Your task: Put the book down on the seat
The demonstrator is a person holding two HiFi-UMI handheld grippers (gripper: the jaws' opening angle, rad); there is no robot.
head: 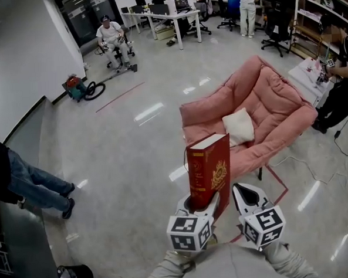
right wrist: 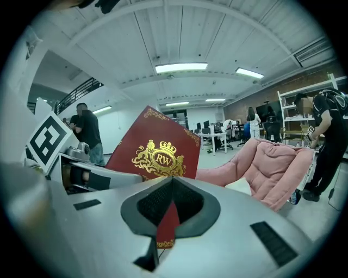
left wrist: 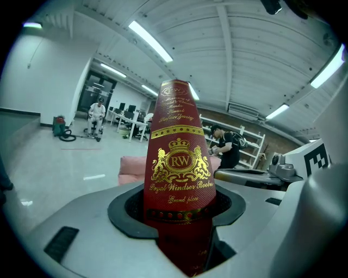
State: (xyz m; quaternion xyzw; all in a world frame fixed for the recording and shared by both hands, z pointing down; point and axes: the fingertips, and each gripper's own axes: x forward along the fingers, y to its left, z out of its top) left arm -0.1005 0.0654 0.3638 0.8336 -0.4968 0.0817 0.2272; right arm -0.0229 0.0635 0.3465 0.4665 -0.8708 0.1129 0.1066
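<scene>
Two claws show low in the head view, side by side. The left claw (head: pixel 202 201) is clamped on the lower end of a thick red book (head: pixel 210 168), which stands upright out of it, gold crest on the cover and page edges on top. The left gripper view shows the jaws spread wide with their dark pads pressed against the book (left wrist: pixel 179 163) on both sides. The right claw (head: pixel 243 190) hangs just beside the book's cover; in the right gripper view its tips (right wrist: pixel 169 198) meet with nothing gripped, and the book (right wrist: pixel 155 155) shows behind them through a narrow slit. The book is in the air above the glossy floor (head: pixel 134 167), in front of the pink padded seat (head: pixel 271 100) and apart from it. A white pillow (head: pixel 239 125) lies on that seat.
</scene>
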